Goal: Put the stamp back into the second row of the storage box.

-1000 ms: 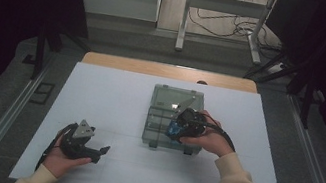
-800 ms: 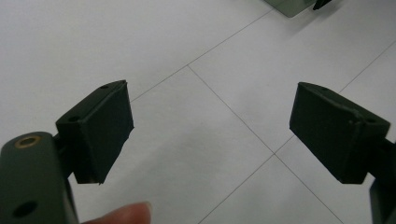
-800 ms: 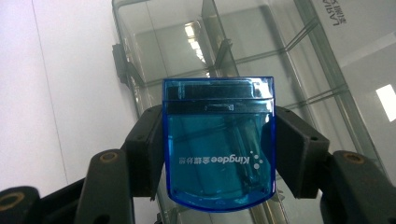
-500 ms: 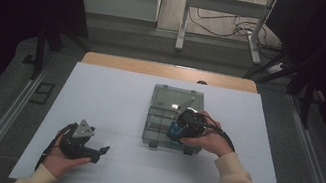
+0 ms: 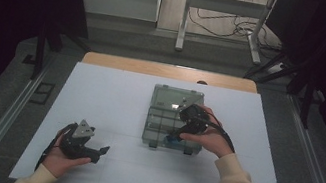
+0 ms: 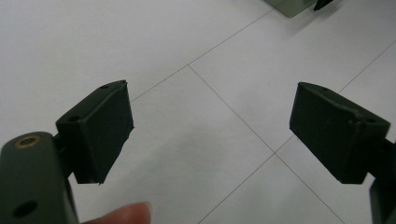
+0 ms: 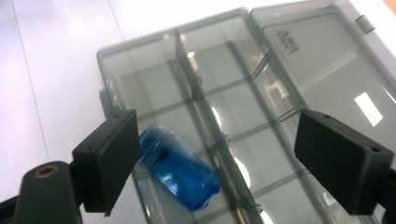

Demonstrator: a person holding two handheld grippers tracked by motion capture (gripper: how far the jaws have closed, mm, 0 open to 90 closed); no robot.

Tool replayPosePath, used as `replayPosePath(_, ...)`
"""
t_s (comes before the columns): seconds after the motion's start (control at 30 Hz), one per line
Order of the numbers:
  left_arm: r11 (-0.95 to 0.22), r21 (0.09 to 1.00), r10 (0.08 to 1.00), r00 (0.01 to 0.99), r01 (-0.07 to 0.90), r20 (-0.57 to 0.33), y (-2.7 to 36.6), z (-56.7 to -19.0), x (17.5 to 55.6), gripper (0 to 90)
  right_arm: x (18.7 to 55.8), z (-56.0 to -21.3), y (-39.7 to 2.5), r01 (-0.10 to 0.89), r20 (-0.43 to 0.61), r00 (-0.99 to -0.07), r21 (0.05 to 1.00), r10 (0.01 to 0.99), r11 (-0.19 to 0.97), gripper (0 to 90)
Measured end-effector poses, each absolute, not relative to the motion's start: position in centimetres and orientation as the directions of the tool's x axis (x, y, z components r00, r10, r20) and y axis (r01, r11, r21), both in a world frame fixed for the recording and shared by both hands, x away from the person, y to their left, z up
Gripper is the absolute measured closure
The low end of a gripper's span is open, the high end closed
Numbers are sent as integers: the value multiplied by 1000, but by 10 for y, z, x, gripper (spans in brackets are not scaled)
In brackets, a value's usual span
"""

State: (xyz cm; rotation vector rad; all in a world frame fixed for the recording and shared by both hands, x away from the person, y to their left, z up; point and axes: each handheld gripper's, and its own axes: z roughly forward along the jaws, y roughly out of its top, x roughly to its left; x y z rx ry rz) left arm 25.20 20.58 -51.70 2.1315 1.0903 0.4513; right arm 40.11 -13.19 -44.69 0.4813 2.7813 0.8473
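Over compartment box: right tool [image 7: 217, 154] spread wide, nothing gripped.
Blue translucent plastic bottle [image 7: 180, 168] seen lying in grey clear-plastic organiser box [image 7: 299, 65]; left tool [image 6: 210, 135] also wide, empty, above white tabletop [image 6: 177, 154].

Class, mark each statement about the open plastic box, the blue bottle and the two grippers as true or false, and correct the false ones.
1. The blue bottle lies inside the box. True.
2. The right gripper is clamped on the bottle. False: its jaws are wide apart, the bottle lying free.
3. The left gripper is open over the bare table. True.
4. The box lid is closed. False: it is folded open.
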Motion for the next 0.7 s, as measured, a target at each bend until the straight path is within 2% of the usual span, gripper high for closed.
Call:
replayPosePath(0.3, -399, 717, 811, 584, 572, -15, 206, -516, 253, 137, 397, -451, -133, 269, -66, -924, 589, 377, 762, 117)
replayPosePath(0.53, -395, 725, 813, 583, 564, -10, 206, -514, 250, 137, 392, -452, -141, 302, -54, -903, 628, 427, 718, 118)
replayPosePath(0.63, -397, 726, 811, 585, 561, -9, 205, -514, 250, 137, 386, -441, -150, 317, -44, -888, 662, 458, 679, 122)
replayPosePath(0.7, -402, 726, 809, 588, 558, -5, 206, -514, 250, 136, 374, -414, -160, 280, -65, -878, 734, 475, 619, 139)
